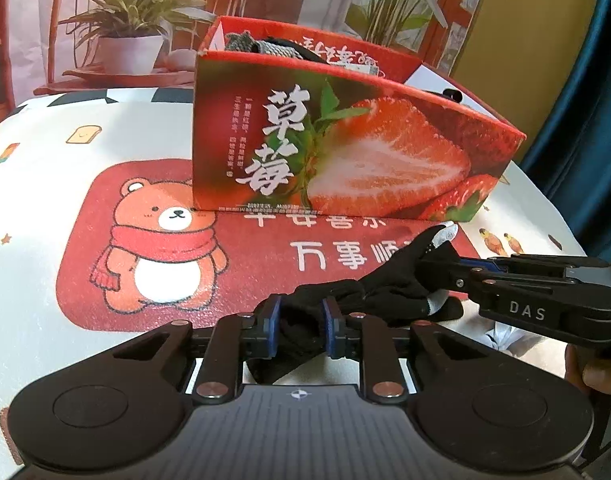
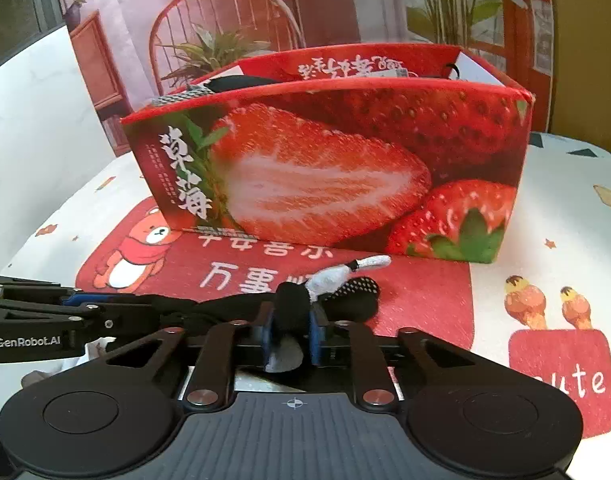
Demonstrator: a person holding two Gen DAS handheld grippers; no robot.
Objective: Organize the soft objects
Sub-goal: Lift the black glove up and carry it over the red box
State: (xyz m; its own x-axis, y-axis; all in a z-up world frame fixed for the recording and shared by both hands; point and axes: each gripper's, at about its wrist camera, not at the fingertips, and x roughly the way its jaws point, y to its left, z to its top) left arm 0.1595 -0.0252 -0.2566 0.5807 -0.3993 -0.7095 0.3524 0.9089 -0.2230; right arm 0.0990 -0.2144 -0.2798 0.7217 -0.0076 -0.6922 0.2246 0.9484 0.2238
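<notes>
We have the black glove [image 1: 389, 284] pinched at both ends just in front of the strawberry box [image 1: 345, 152], low over the counter [image 1: 45, 240]: the left gripper [image 1: 301, 328] is closed on the cuff end, the right gripper [image 2: 291, 332] closed on the finger end, its grey-white fingertips [image 2: 333, 278] poking past the pads. To do this well, we should lift both ends together, keep the fabric lightly taut so nothing drags or snags the box's near wall, and clear the rim before lowering. We cannot see how much room is left inside; only the tops of a few dark and knitted things [image 1: 265, 46] show, and the glove's underside is hidden
</notes>
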